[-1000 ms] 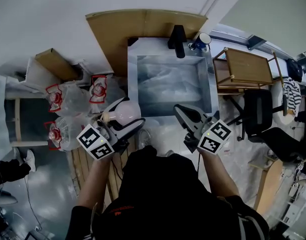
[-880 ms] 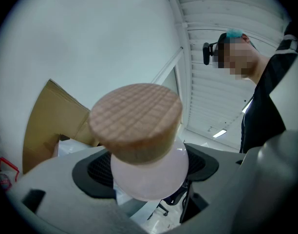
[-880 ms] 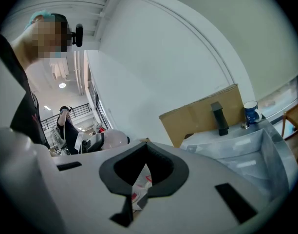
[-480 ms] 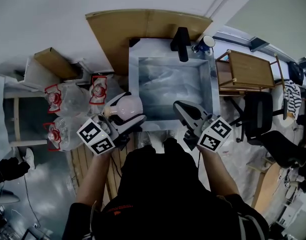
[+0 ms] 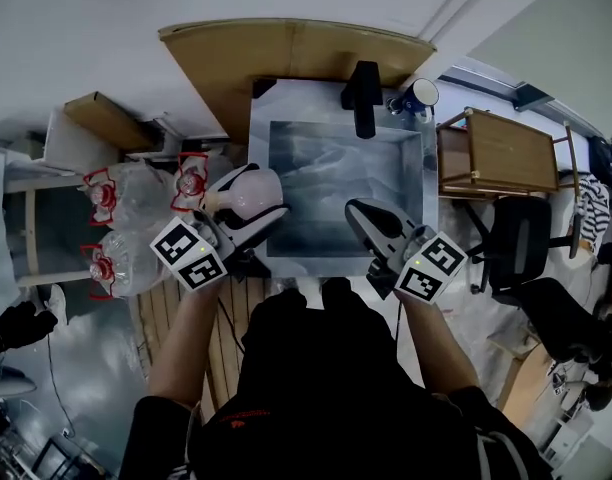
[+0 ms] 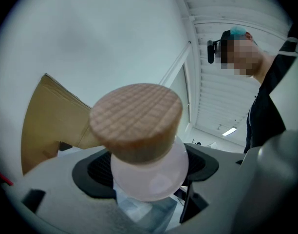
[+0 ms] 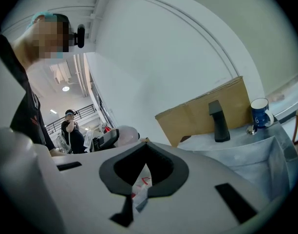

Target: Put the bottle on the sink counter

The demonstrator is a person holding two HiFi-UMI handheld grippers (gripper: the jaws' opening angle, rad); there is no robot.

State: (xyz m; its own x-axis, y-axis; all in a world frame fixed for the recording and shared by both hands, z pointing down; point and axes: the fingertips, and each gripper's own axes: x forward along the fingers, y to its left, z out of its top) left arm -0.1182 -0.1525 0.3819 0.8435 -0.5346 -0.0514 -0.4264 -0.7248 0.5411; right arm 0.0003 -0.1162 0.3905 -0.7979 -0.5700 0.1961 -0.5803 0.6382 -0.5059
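A pale pink glass bottle (image 5: 250, 194) with a round cork stopper (image 6: 137, 116) lies in my left gripper (image 5: 242, 214), which is shut on its body (image 6: 150, 175). In the head view it hangs at the left front corner of the sink counter (image 5: 258, 118), over the basin's left rim. My right gripper (image 5: 370, 222) hovers above the basin's front right part with its jaws together and nothing between them. The right gripper view shows the bottle (image 7: 123, 134) far off to the left, beyond my right gripper (image 7: 144, 179).
The steel sink (image 5: 338, 196) has a black faucet (image 5: 363, 90) and a blue mug (image 5: 419, 95) at its back rim. Cardboard (image 5: 286, 53) leans on the wall behind. Large water jugs (image 5: 136, 200) stand at the left, a wooden side table (image 5: 498, 150) and an office chair (image 5: 531, 240) at the right.
The left gripper has carried the bottle forward, from in front of the sink to its left front corner. The right gripper has moved forward slightly over the basin.
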